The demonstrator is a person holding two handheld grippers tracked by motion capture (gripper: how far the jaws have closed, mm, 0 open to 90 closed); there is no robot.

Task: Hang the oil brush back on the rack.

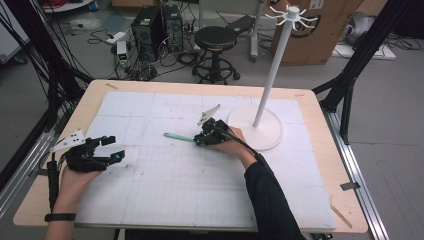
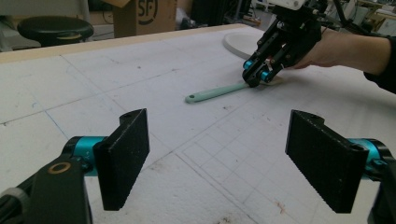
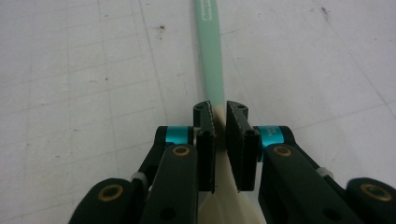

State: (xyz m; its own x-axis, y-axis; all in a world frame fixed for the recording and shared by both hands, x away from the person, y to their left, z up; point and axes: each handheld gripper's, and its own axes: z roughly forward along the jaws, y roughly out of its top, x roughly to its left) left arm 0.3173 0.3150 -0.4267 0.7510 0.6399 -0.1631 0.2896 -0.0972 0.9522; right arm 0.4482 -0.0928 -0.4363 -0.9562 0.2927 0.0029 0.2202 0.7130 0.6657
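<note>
High view: right tool (image 1: 199,139) sits low on the white counter (image 1: 165,195), just left of the round base of a white stand (image 1: 256,128), its jaws clamped across a mint-green spatula (image 1: 178,136). Spatula lies flat on the counter; long axis runs roughly left to right, handle end pointing away from the right tool toward the left tool's side. Right gripper view: spatula (image 3: 211,56) extends straight ahead of the right tool (image 3: 220,122), green handle narrowing away to a rounded tip near the top edge, some lettering there too small to read. Jaws close on either side of the neck where the green handle meets a pale cream blade; blade passes back under the tool body. Left gripper view: spatula (image 2: 217,92) lies well ahead of the left tool (image 2: 219,158), handle tip with a small hole nearest, far end pinched under the right tool (image 2: 254,77). Left tool's jaws stand wide apart, nothing between them, hovering just above the counter. High view puts the left tool (image 1: 114,147) well apart from the spatula, near the counter's left edge, held in the person's hand.
</note>
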